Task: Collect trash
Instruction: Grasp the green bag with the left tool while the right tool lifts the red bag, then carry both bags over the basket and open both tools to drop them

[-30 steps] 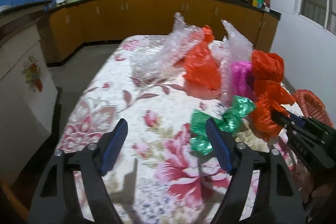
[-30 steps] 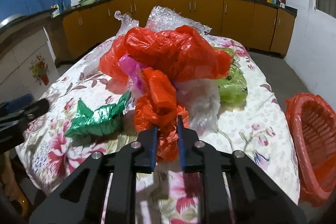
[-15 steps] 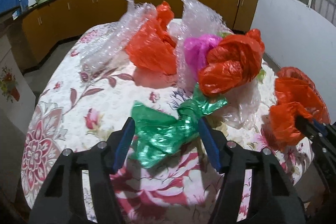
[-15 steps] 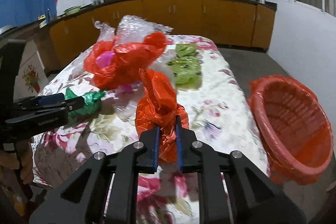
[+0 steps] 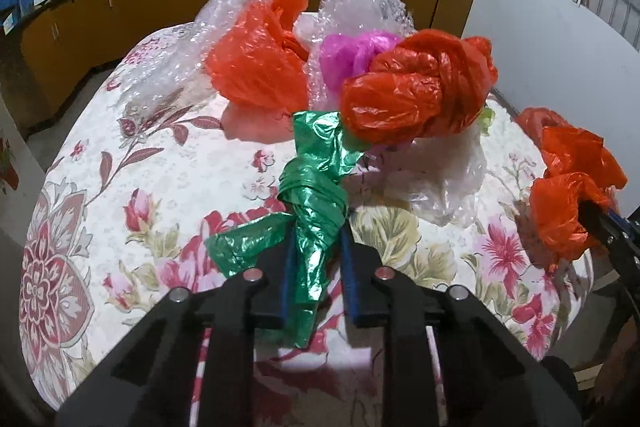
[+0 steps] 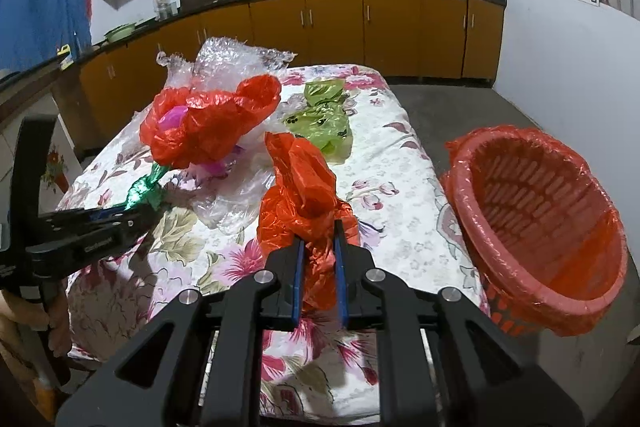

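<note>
The left gripper (image 5: 316, 259) has its 2 fingers (image 5: 289, 267) closed on the lower end of a knotted green plastic bag (image 5: 314, 187), which lies on the flower-patterned tablecloth (image 5: 160, 187) of the table, near its front edge. The bag's upper end touches a knotted red-orange plastic bag (image 5: 416, 91) that sits just behind it, with a magenta bag (image 5: 352, 55) tucked against that one. Behind them stand crumpled sheets of bubble wrap (image 5: 360, 3) and another orange bag (image 5: 256, 67); a clear plastic film (image 5: 448, 179) lies flat to the right.

The right gripper (image 6: 318, 259) pinches a crumpled orange bag (image 6: 304, 187) between its blue-lined fingers (image 6: 298, 275), holding it above the tablecloth near the table's right edge. To the right of the table, lower down, sits a round basket lined with an orange bag (image 6: 536, 227), its mouth tilted toward the camera. A yellow-green bag (image 6: 320, 119) lies farther back on the table.
</note>
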The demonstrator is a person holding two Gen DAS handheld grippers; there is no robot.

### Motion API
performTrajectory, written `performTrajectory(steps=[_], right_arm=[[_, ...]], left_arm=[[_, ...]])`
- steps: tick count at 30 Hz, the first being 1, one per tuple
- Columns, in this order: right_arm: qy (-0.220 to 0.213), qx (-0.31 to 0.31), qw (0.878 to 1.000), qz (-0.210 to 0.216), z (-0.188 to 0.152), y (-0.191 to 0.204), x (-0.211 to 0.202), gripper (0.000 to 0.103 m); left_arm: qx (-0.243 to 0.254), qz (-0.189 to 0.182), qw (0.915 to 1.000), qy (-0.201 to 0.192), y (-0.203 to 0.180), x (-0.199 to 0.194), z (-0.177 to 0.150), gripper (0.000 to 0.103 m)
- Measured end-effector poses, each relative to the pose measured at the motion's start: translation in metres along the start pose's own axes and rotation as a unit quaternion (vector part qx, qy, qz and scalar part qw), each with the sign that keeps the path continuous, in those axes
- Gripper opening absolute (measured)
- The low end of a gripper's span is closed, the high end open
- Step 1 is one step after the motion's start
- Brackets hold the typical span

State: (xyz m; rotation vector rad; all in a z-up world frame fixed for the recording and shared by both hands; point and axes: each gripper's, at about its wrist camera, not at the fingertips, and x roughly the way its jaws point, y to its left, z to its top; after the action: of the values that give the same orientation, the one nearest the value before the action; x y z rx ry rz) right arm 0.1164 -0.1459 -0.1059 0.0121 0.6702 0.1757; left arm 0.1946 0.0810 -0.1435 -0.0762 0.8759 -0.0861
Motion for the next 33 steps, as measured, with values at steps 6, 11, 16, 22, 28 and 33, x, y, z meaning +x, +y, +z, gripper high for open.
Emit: performTrajectory(steps=[6, 11, 16, 22, 28, 33], right_arm=[[-0.013, 0.009, 1.0, -0.002, 0.003, -0.009, -0.013, 0.014], [-0.024, 0.019, 0.999, -0.006, 0.007, -0.017, -0.024, 0.014], [-0.038, 0.032, 0.999, -0.016, 0.008, -0.029, -0.037, 0.014], [-0.05, 0.057, 0.996, -0.037, 0.007, -0.052, -0.049, 0.014], [-0.05, 0.078, 0.994, -0.06, 0.001, -0.074, -0.055, 0.014], [-0.053, 0.073, 0.993, -0.08, -0.005, -0.082, -0.062, 0.014]], left_arm=[[-0.017, 0.011, 0.9997, -0.01, 0.017, -0.021, -0.005, 0.021], [-0.034, 0.009, 0.9989, -0.033, 0.023, -0.046, 0.003, 0.021], [-0.017, -0.023, 0.9977, -0.062, -0.001, -0.072, 0.017, 0.021], [0.02, -0.065, 0.9947, -0.078, -0.051, -0.082, 0.026, 0.021], [0.038, -0.074, 0.9901, -0.113, -0.083, -0.069, 0.015, 0.021], [-0.013, -0.082, 0.9925, -0.09, -0.077, -0.056, 0.016, 0.021]])
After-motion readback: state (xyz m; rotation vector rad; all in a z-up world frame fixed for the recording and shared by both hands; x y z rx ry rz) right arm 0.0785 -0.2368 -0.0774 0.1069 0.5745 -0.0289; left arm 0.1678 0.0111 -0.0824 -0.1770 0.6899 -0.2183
